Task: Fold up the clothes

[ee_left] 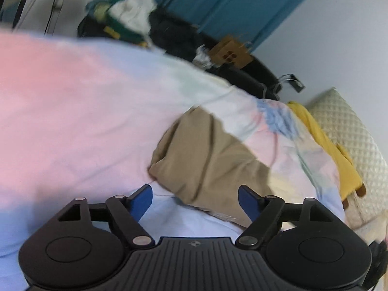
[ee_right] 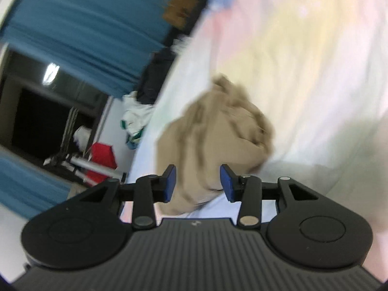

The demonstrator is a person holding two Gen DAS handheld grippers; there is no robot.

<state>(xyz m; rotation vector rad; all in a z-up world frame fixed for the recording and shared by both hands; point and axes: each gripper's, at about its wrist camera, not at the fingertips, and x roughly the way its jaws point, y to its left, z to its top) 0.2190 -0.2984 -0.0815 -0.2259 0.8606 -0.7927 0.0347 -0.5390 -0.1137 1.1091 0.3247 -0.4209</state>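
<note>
A tan garment (ee_left: 206, 155) lies crumpled on a pastel pink, blue and yellow bed sheet (ee_left: 72, 111). My left gripper (ee_left: 195, 201) is open, its blue pads just short of the garment's near edge, holding nothing. In the right wrist view the same tan garment (ee_right: 213, 140) lies bunched on the sheet (ee_right: 303, 72). My right gripper (ee_right: 197, 184) is open with its blue pads on either side of the garment's near end, not closed on it. Both views are blurred.
A yellow cloth (ee_left: 332, 150) and a quilted cream pillow (ee_left: 351, 131) lie at the right of the bed. A pile of clothes (ee_left: 131, 14) and a cardboard box (ee_left: 230, 53) sit beyond the bed. Blue curtains (ee_right: 84, 26) and a red object (ee_right: 101, 157) stand behind.
</note>
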